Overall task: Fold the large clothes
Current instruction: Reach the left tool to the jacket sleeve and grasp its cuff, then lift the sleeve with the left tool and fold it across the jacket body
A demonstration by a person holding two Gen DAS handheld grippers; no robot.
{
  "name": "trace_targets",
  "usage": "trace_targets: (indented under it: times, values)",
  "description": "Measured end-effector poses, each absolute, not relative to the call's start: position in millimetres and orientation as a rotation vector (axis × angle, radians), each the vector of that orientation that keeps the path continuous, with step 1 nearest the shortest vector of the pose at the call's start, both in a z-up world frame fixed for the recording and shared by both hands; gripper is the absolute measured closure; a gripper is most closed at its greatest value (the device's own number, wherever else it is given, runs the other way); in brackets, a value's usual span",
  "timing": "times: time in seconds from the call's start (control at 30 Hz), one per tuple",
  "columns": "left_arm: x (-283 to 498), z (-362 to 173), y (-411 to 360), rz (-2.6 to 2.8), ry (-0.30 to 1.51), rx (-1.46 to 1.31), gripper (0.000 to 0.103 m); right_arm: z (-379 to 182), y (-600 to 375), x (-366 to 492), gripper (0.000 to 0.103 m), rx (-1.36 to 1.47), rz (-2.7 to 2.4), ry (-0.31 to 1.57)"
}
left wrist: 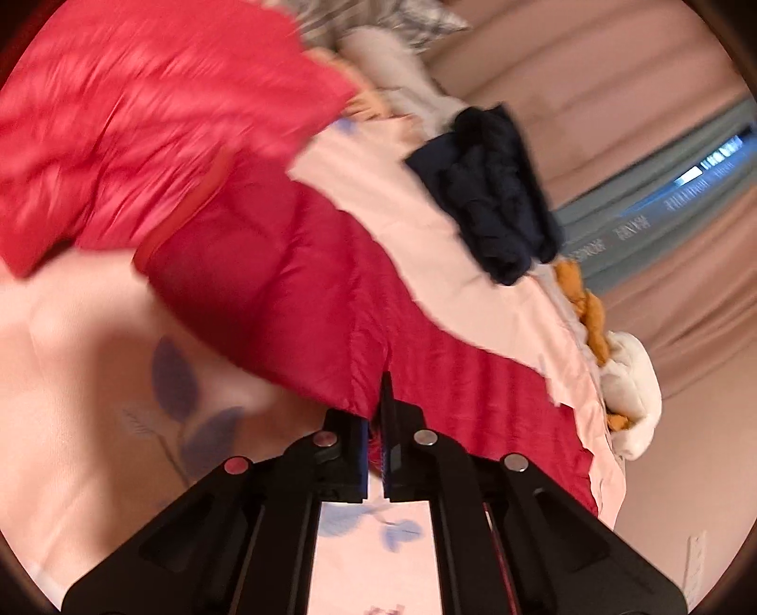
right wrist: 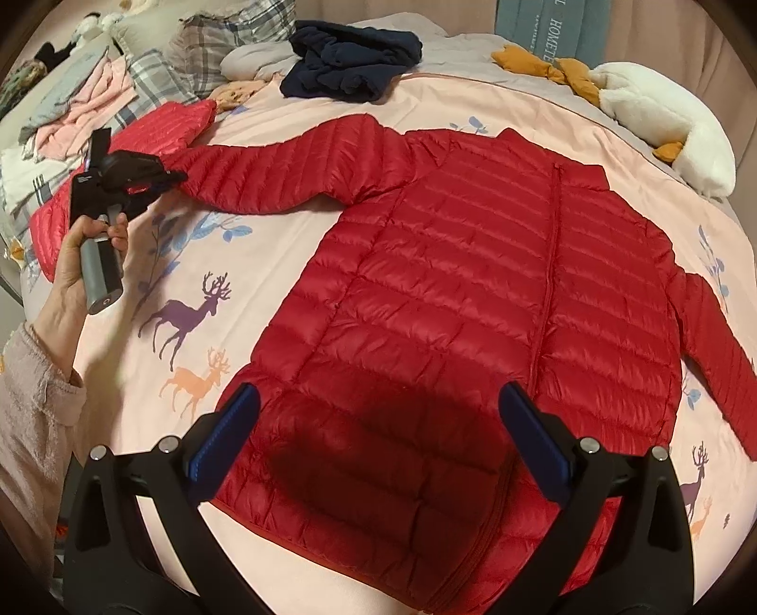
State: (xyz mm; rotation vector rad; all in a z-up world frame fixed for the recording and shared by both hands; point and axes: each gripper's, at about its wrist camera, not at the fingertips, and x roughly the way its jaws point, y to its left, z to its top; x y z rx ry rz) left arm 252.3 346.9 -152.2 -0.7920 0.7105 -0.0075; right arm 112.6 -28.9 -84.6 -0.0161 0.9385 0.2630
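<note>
A red quilted jacket [right wrist: 473, 293] lies flat and zipped, front up, on a pink deer-print bedspread [right wrist: 265, 246]. One sleeve [right wrist: 284, 165] stretches out to the left. My left gripper [right wrist: 172, 177], held by a person's hand [right wrist: 80, 265], is shut on that sleeve's cuff. In the left wrist view the cuff's red fabric [left wrist: 293, 274] is pinched between the left gripper [left wrist: 378, 411] fingers and lifted off the bed. My right gripper [right wrist: 378, 395] hangs open above the jacket's lower hem, with its blue-padded fingers [right wrist: 236, 421] spread wide and nothing between them.
A second red quilted garment [right wrist: 156, 127] lies by the held cuff. At the back are a crumpled navy garment [right wrist: 350, 57], plaid pillows [right wrist: 227, 42] and a teal cushion [right wrist: 549, 28]. A white and orange plush toy [right wrist: 662, 109] lies back right. Piled clothes [right wrist: 85, 94] sit far left.
</note>
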Motion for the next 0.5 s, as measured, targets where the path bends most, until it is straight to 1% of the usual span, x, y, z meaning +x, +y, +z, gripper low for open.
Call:
trace_targets:
  times: [0.27, 0.5]
  values:
    - [250, -89, 280, -0.091, 0.662, -0.656, 0.100, -85, -63, 102, 0.002, 0.063, 0.253, 0.922]
    - [248, -51, 202, -0.167, 0.663, -0.527, 0.100, -85, -123, 91, 0.002, 0.207, 0.205, 0.898]
